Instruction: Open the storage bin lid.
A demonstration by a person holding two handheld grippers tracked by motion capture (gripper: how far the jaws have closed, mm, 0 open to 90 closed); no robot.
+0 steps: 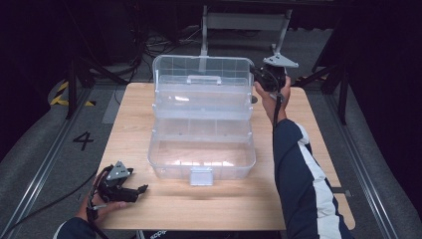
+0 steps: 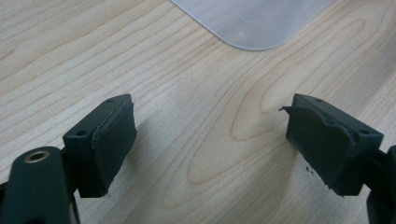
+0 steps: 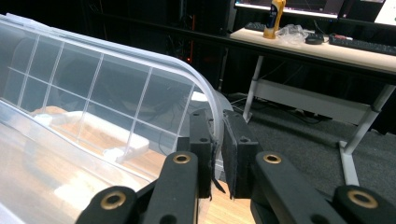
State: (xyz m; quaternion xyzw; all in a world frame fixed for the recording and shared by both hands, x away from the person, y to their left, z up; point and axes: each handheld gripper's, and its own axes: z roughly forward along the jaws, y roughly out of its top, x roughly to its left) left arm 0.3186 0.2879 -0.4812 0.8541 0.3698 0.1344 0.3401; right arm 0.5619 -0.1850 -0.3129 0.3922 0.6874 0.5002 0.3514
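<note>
At the far corner, right claw [image 3: 217, 154] seemingly clamping lid [image 3: 93, 88] rim, left claw [image 2: 210, 144] released

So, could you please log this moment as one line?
right gripper: shut on lid rim | left gripper: open, over table | box: open

We list: clear storage box [image 1: 201, 149], lid [image 1: 199, 67] with moulded grid pattern; pale wood-grain bench [image 1: 134, 119]; black right tool [image 3: 217, 140]; navy-and-white striped sleeve [image 1: 303, 174].

wooden table [image 1: 164, 204] | desk [image 3: 327, 44] (bottle [image 3: 274, 18] on top) | grey floor [image 1: 40, 149]
</note>
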